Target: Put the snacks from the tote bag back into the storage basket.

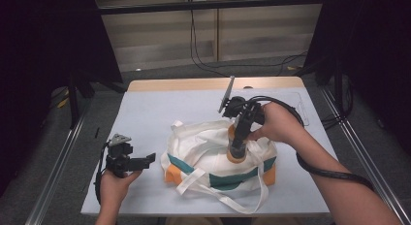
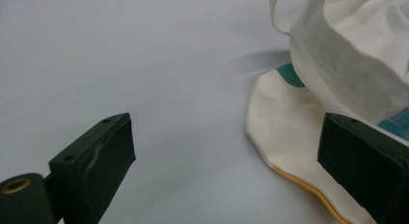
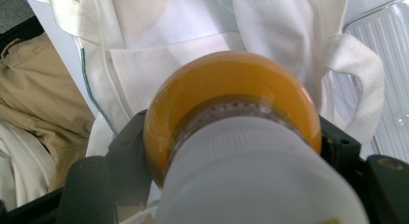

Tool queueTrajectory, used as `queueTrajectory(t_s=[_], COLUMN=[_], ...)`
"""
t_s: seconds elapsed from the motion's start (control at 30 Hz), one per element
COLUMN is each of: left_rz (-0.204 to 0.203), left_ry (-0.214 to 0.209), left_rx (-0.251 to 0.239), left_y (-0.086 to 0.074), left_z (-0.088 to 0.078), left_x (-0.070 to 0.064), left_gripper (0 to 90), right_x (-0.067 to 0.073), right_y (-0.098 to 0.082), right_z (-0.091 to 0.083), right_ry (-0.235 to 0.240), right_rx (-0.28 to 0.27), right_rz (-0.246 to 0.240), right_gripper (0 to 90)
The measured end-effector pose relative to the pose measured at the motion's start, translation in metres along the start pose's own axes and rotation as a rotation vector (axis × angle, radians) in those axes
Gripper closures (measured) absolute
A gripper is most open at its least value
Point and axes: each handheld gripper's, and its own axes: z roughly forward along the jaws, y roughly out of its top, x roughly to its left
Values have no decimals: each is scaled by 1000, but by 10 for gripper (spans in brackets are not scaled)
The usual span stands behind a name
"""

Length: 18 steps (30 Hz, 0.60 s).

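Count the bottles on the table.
1. The orange bottle with the white cap stands upright over the white bag, gripped by the right gripper. Others may be hidden inside the bag.

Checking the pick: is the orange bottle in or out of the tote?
Partly in. The right gripper holds the orange bottle upright, its base within the tote bag opening.

The high view looks forward and down from above the person's side of the bench (image 1: 145, 113), taking in the whole cloth bag (image 1: 213, 152). The left gripper view sits low, just beside the bag's (image 2: 337, 55) edge, facing along the bench top (image 2: 144, 64). The right gripper view looks steeply down, very near an orange bottle (image 3: 231, 89) over the bag (image 3: 193, 31). All 3 views share the bag.
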Motion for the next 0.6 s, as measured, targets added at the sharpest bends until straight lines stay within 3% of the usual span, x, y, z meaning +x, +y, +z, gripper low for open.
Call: queueTrajectory(t_s=[0.6], left_rz=[-3], left_ry=[-3], left_rx=[0], left_y=[0], left_z=[0], left_x=[-1], left_gripper=[58], right_x=[-8], right_y=[5], right_z=[-28], right_ry=[20], right_rx=[-7], right_rz=[17], right_gripper=[299])
